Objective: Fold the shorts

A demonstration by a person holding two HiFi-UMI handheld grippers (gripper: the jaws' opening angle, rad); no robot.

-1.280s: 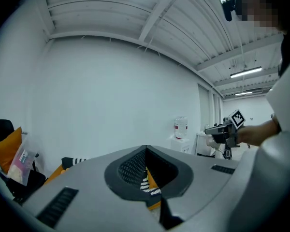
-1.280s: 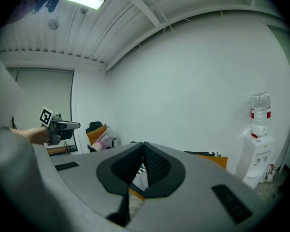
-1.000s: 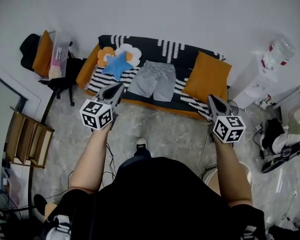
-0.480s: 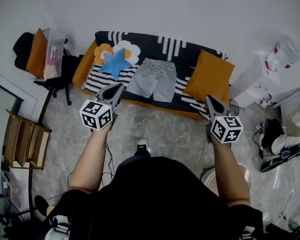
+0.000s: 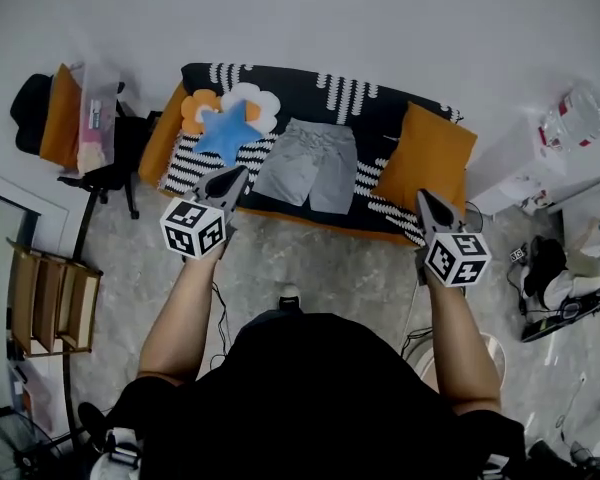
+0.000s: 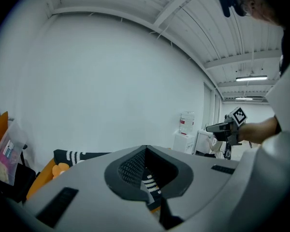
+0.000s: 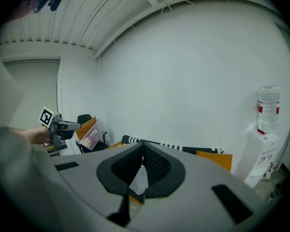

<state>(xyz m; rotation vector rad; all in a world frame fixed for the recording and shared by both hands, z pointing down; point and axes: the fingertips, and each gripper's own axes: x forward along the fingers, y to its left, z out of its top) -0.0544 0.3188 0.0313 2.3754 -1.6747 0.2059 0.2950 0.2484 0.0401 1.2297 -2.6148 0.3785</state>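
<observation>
— Head view first: where were the shorts (image 5: 308, 166)?
— Flat and unfolded on the seat of the sofa (image 5: 280, 83), about midway between its left and right ends. A blue star cushion (image 5: 223, 133) lay to their left and an orange cushion (image 5: 425, 158) to their right.
— Which way did they point?
— Waistband toward the sofa's back edge, both legs toward its front edge. The long axis ran back to front, tilted slightly.
— And the grippers?
— The left gripper (image 5: 232, 178) and the right gripper (image 5: 421, 199) were both held in the air in front of the sofa's front edge, tips aimed at it, touching nothing. The left one was off the shorts' left side, the right one near the orange cushion's front corner.
— Left gripper view?
— Its jaws were pressed together with nothing pinched. Through the notch behind the tips a strip of the sofa's black-and-white striped cover showed. The other gripper was in view at the right, level with it and well apart.
— Right gripper view?
— Same there: jaws pressed together and empty. A pale grey patch showed through the notch, probably the shorts, though I could not tell for sure. The sofa's back edge ran across behind the tips, and a water bottle (image 7: 268, 108) stood upright far right.
</observation>
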